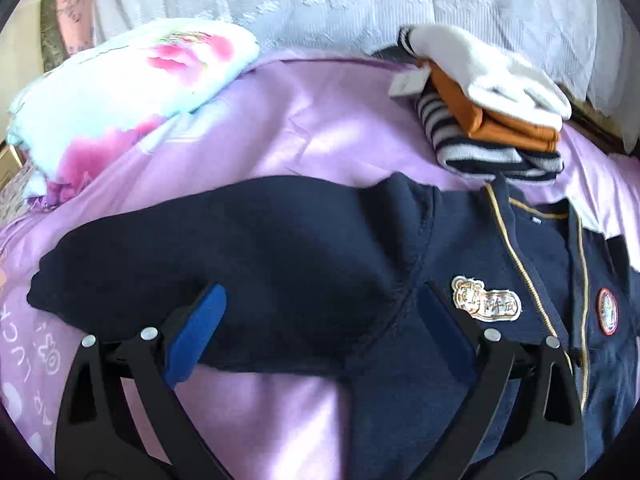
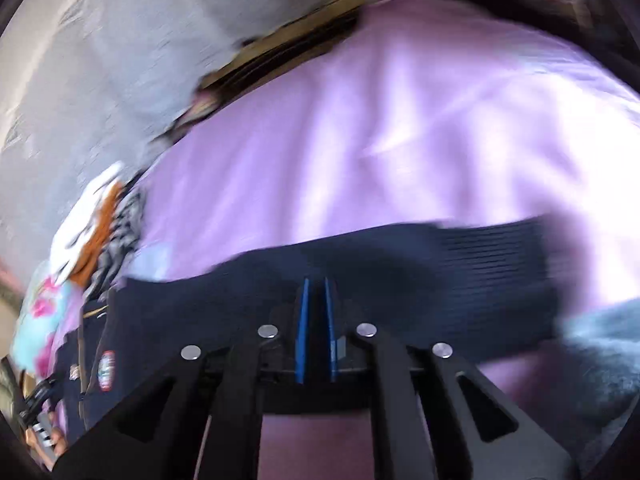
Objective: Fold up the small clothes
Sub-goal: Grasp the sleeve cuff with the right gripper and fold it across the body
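**Navy jacket spread on bed; right claw closed on its ribbed edge**

The navy jacket (image 1: 460, 248) lies front-up on the lilac bed sheet (image 1: 304, 120), zip visible, with two sewn badges on the chest. One sleeve (image 1: 208, 240) extends flat to the left. The left claw (image 1: 320, 312) is spread wide, its blue pads either side of the sleeve's shoulder end, gripping nothing. The right claw (image 2: 316, 296) is pressed nearly closed on the jacket's ribbed band (image 2: 460, 264); the view is motion-blurred, so the grip appears firm but is not certain. A stack of folded clothes (image 1: 492, 120) rests beyond the collar. A floral pillow (image 1: 120, 92) sits at far left.
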### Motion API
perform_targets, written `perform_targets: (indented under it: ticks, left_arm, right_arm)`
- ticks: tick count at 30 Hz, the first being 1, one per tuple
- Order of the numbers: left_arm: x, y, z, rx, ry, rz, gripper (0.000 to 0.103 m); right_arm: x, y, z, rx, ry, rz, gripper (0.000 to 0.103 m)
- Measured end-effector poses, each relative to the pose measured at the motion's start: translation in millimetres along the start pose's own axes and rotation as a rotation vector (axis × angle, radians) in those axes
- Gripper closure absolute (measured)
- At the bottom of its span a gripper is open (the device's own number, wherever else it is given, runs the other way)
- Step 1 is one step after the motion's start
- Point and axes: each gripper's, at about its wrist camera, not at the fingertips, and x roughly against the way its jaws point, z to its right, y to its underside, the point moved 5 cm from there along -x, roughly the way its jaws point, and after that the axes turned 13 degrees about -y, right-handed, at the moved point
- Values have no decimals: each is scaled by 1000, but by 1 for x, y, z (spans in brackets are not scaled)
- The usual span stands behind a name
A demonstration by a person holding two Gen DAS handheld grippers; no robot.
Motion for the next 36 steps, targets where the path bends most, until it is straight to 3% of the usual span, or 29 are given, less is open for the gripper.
perform_targets:
  ticks: [2, 5, 8, 9, 11, 15, 17, 19, 22, 23, 24, 26, 28, 30, 31, 33, 36]
  left_arm:
    - [2, -1, -9, 35, 24, -3, 4]
    - [-5, 4, -27, 92, 11, -49, 3]
    - [-3, 9, -43, 155, 51, -72, 3]
    - [3, 10, -50, 174, 48, -59, 3]
    - [12, 15, -60, 192, 39, -42, 2]
    - [10, 21, -69, 205, 32, -65, 2]
    - [4, 25, -74, 221, 11, -95, 2]
    - [-1, 28, -78, 246, 15, -117, 2]
    - [-2, 31, -82, 266, 22, -124, 2]
    - [0, 31, -82, 265, 27, -118, 2]
    - [4, 31, -80, 257, 37, -105, 2]
    - [16, 30, -73, 239, 49, -84, 2]
    - [33, 28, -56, 214, 92, -63, 2]
    - [49, 22, -24, 143, 154, -61, 2]
    - [58, 18, 0, 93, 176, -67, 2]
    - [76, 16, 57, -23, 220, -62, 2]
    - [91, 20, 134, -186, 245, -62, 2]
  right_arm:
    - [24, -6, 24, -8, 22, 40, 96]
    - [34, -11, 33, 0, -49, 30, 94]
    - [52, -5, 8, 47, -73, 84, 80]
    - [61, 0, 1, 50, -89, 94, 66]
    - [73, 20, -9, 41, -88, 73, 52]
    - [69, 39, -2, 20, -39, -4, 52]
    - [59, 36, 6, -29, 13, -21, 51]
    - [46, 31, 22, -138, 12, 3, 46]
    - [40, 13, 30, -248, 15, 136, 40]
    - [42, 10, 29, -251, -19, 184, 63]
    - [47, 6, 28, -240, -44, 234, 97]
    - [69, 1, 16, -124, -26, 337, 97]
    - [80, -3, 4, -39, -11, 362, 97]
    - [84, 0, 10, -34, 46, 363, 97]
    - [83, 2, 17, -47, 75, 341, 97]
    - [61, 16, 42, -96, 154, 183, 97]
    - [62, 19, 43, -92, 163, 163, 97]
